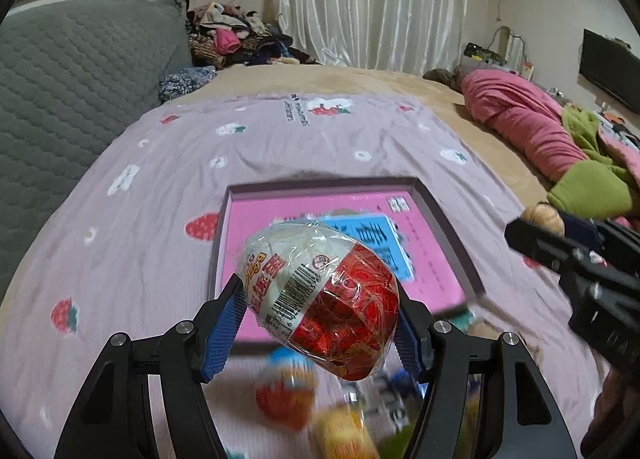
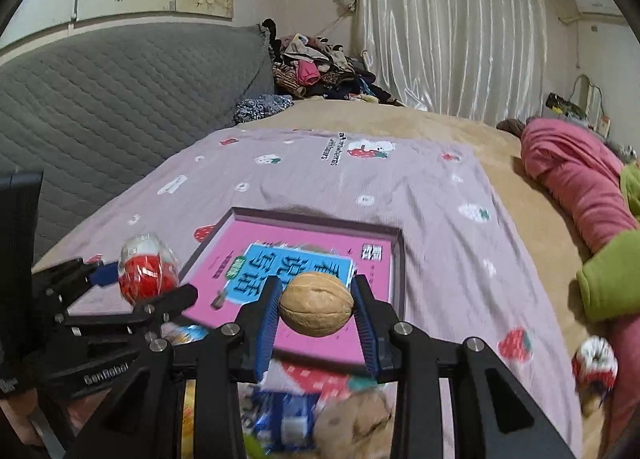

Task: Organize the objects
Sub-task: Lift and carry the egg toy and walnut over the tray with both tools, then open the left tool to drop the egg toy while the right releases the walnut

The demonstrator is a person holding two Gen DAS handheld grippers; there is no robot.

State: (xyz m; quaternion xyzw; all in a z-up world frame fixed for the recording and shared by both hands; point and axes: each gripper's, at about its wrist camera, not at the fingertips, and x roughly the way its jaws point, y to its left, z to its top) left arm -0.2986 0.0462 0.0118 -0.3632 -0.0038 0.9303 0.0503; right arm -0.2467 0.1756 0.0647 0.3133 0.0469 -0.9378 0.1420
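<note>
The left gripper (image 1: 320,311) holds a plastic-wrapped toy egg with a white top and a red bottom (image 1: 320,299) between its blue pads; the jaws stand rather wide because the egg is broad, and both pads press on its sides. The right gripper (image 2: 316,311) has its jaws much narrower, closed on a round beige walnut (image 2: 316,309), which sits across the pads with its seam facing the camera.

Both loads hang above the near edge of a shallow box with a pink inside and a grey rim (image 1: 448,219), which lies on a lilac bedsheet printed with strawberries (image 1: 160,179). A blue booklet with large characters (image 2: 296,271) already lies in the box. More small items lie blurred on the sheet under the grippers.

The step in hand seems to be carrying both things into the box. To do it well, each gripper should come forward over the rim first and then go low before it opens, because the egg and the walnut both roll easily. It is better to put them on the bare pink floor beside the booklet, well apart from each other, and to open slowly.
</note>
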